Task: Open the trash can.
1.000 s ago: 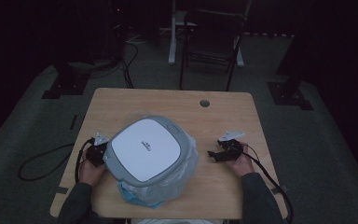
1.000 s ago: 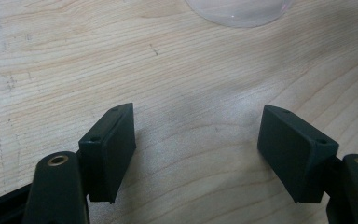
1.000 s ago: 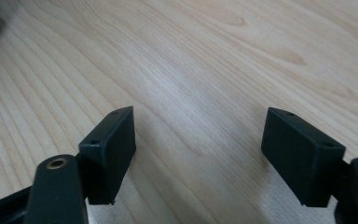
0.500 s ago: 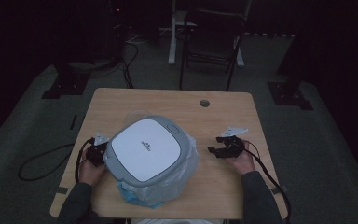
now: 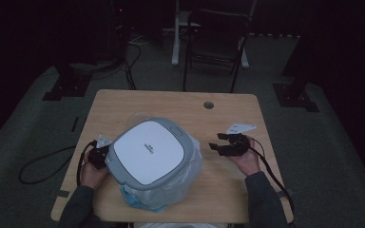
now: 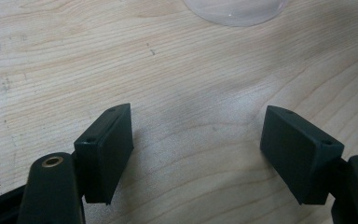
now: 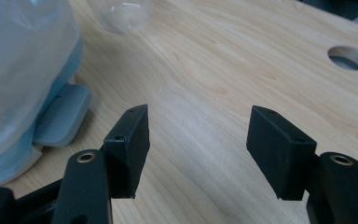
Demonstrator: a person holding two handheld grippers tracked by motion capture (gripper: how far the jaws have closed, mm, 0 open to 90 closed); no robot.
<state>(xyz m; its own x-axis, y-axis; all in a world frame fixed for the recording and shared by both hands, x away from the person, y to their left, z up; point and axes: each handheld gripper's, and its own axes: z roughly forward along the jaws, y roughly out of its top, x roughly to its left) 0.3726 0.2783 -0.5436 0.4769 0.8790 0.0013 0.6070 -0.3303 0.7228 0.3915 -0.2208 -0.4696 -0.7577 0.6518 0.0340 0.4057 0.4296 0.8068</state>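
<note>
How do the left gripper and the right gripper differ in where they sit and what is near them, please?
The left gripper sits right beside the white-lidded bin, at its left edge; the right gripper stands apart from the bin, over bare table. In its own view the left gripper has plain wood ahead, while the right gripper has the bin's grey pedal and bag to one side. Both are open, with nothing between the fingers.

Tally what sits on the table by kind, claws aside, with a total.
Pedal bin with white lid: 1
Clear plastic bag lining the bin: 1
Clear plastic cup or bottle, behind the bin, kind unclear: 1
Total: 3
</note>
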